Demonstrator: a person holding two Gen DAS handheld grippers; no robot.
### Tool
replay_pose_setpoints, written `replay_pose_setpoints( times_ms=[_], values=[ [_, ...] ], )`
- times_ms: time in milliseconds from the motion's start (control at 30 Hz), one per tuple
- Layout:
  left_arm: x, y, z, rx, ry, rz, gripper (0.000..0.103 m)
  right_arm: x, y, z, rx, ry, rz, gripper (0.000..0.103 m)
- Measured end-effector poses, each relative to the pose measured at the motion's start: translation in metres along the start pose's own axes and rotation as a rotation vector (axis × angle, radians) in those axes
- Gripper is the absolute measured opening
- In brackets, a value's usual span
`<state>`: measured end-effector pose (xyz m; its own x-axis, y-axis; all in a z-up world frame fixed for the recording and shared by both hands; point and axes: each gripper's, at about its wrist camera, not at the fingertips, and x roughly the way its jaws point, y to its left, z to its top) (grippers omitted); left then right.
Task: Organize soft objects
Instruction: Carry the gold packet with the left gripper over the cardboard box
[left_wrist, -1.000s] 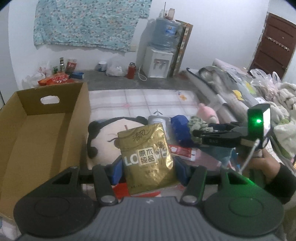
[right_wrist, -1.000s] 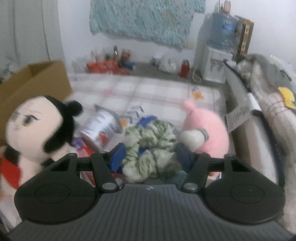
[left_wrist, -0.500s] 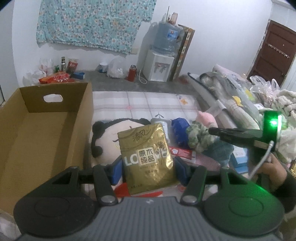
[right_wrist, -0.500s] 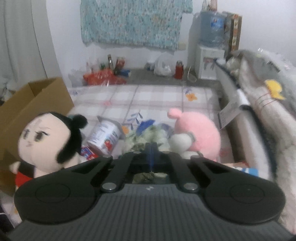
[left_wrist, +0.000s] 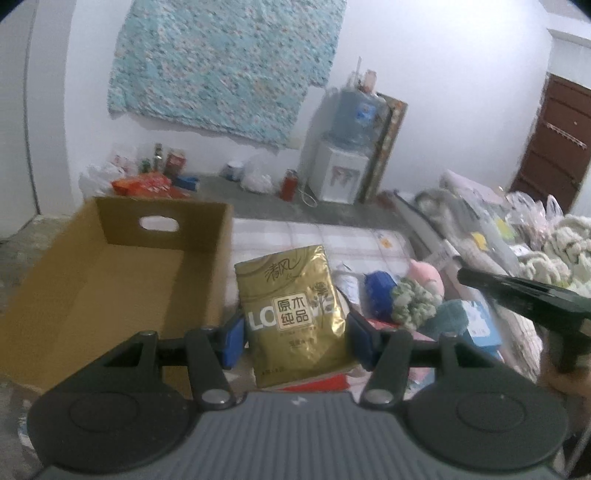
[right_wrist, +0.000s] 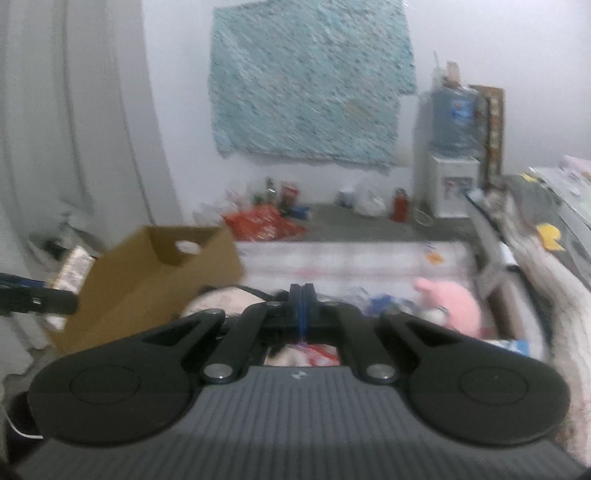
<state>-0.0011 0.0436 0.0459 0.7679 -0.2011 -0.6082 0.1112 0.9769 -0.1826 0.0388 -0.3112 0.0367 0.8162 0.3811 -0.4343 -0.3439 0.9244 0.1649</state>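
My left gripper (left_wrist: 295, 341) is shut on a gold tissue pack (left_wrist: 291, 314) and holds it up beside the open cardboard box (left_wrist: 110, 273). My right gripper (right_wrist: 301, 301) is shut with nothing between its pads, raised above the pile. A green fuzzy scrunchie (left_wrist: 413, 304), a blue soft item (left_wrist: 378, 291) and a pink plush (left_wrist: 424, 275) lie on the checked mat (left_wrist: 332, 236). The pink plush (right_wrist: 454, 306) and the box (right_wrist: 155, 273) also show in the right wrist view. The black-haired doll (right_wrist: 218, 299) is mostly hidden behind the right gripper.
The right gripper's body (left_wrist: 524, 295) reaches in from the right in the left wrist view. A water dispenser (left_wrist: 343, 166) stands by the far wall. Bedding and bags (left_wrist: 535, 240) are piled on the right. Bottles and red packets (left_wrist: 147, 177) sit behind the box.
My right gripper closed empty and lifted off the green scrunchie, which stays on the mat. My left gripper rose with the tissue pack, hiding the doll.
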Motion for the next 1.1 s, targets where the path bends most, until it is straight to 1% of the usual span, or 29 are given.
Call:
replay_pose_setpoints(
  times_ms=[133, 233, 367, 467, 533, 633, 767, 833, 933, 1033, 1100],
  values=[
    [-0.023, 0.016, 0.005, -0.022, -0.047, 0.038, 0.059, -0.011, 0.029, 0.020, 0.003, -0.046, 0.104, 0.000],
    [-0.037, 0.031, 0.011, -0.048, -0.075, 0.066, 0.059, -0.015, 0.052, 0.038, 0.011, -0.072, 0.204, 0.000],
    [-0.046, 0.055, 0.024, -0.081, -0.092, 0.142, 0.059, -0.006, 0.087, 0.064, 0.024, -0.072, 0.336, 0.000],
    [-0.047, 0.077, 0.036, -0.101, -0.096, 0.198, 0.059, 0.013, 0.120, 0.081, 0.009, -0.057, 0.416, 0.000],
    [-0.042, 0.092, 0.047, -0.110, -0.092, 0.227, 0.059, 0.032, 0.143, 0.092, 0.007, -0.034, 0.455, 0.000],
    [-0.027, 0.117, 0.065, -0.117, -0.072, 0.264, 0.059, 0.069, 0.171, 0.107, 0.047, 0.029, 0.518, 0.000],
    [0.007, 0.147, 0.086, -0.109, -0.011, 0.273, 0.059, 0.126, 0.200, 0.122, 0.084, 0.112, 0.546, 0.000],
    [0.031, 0.161, 0.097, -0.100, 0.030, 0.281, 0.059, 0.161, 0.210, 0.129, 0.120, 0.166, 0.552, 0.000],
    [0.070, 0.178, 0.112, -0.056, 0.087, 0.294, 0.059, 0.218, 0.224, 0.135, 0.171, 0.249, 0.549, 0.000],
    [0.109, 0.192, 0.121, -0.028, 0.150, 0.307, 0.059, 0.270, 0.231, 0.133, 0.219, 0.332, 0.532, 0.000],
    [0.133, 0.201, 0.126, -0.012, 0.185, 0.314, 0.059, 0.295, 0.232, 0.127, 0.242, 0.366, 0.510, 0.000]
  ],
)
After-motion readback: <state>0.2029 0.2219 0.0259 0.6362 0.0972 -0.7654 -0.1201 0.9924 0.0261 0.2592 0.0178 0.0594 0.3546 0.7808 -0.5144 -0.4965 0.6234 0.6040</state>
